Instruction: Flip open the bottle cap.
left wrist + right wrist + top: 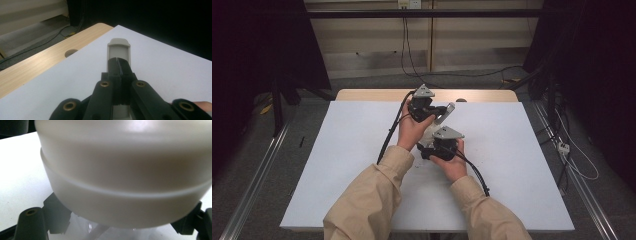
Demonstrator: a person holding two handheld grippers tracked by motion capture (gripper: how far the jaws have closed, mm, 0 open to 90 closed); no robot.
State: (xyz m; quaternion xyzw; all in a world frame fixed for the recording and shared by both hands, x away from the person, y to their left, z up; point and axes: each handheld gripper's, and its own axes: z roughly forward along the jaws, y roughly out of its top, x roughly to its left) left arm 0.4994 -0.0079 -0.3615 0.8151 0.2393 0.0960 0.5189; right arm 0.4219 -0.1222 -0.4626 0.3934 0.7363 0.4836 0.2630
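Both grippers are held together above the middle of the white table sheet (512,165). My left gripper (439,113) (119,65) has its jaws pressed together, and a flat grey piece (447,111) (119,48) with a rounded end sticks out past the tips and runs on beneath them. My right gripper (430,146) (122,220) sits just below and nearer the person. A round white container (120,170) (430,132) sits between its jaws, one jaw at each side of it. Something clear shows under the container. How the grey piece joins the container is hidden.
A wooden table edge (482,95) (37,65) with a round hole (70,52) runs along the far side of the sheet. Black cables (387,140) trail from both grippers across the sheet. Metal rails (252,190) and floor cables flank the table.
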